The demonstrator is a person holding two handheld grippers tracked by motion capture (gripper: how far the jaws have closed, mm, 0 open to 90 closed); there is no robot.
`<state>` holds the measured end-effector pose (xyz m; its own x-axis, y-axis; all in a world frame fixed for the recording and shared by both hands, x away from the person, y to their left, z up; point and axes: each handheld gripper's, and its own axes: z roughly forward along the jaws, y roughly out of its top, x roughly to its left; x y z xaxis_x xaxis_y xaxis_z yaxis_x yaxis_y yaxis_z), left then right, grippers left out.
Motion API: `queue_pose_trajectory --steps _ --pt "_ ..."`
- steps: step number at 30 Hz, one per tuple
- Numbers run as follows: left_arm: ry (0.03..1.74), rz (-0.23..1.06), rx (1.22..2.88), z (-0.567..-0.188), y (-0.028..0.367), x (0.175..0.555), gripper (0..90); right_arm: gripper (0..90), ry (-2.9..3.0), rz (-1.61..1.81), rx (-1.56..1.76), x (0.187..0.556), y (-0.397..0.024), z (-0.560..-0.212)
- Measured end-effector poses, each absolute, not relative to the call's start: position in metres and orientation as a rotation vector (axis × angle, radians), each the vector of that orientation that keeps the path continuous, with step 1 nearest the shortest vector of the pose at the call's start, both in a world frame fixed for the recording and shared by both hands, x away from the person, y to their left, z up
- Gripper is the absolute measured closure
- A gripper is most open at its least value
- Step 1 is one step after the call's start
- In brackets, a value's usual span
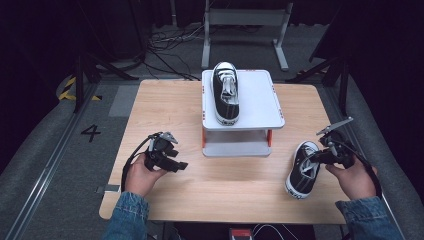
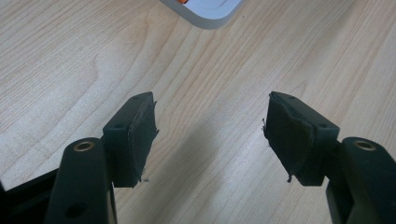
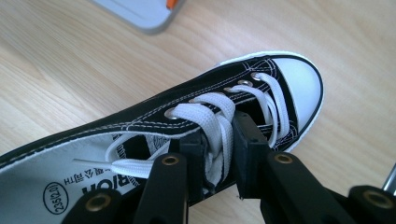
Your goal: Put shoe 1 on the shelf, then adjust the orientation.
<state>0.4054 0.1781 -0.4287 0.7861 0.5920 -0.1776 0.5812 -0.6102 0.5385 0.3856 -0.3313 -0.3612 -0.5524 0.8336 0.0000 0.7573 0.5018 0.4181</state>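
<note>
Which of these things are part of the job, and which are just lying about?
Part of the job:
- sneaker on the table, pinched at its laces by the right gripper
- matching sneaker on the white stand

Lying about:
- left gripper, fingers apart over bare table
- metal frame on the floor behind

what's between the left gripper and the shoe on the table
Bare wooden table alone separates the left gripper from the shoe, as the high view shows.
</note>
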Motion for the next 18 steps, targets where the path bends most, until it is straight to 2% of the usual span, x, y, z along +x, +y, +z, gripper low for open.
queue_pose_trajectory --steps 18 --pt "0.87 0.031 2.386 -0.427 0.18 0.404 34.3 77.4 2.526 0.57 1.137 0.417 -0.321 -0.287"
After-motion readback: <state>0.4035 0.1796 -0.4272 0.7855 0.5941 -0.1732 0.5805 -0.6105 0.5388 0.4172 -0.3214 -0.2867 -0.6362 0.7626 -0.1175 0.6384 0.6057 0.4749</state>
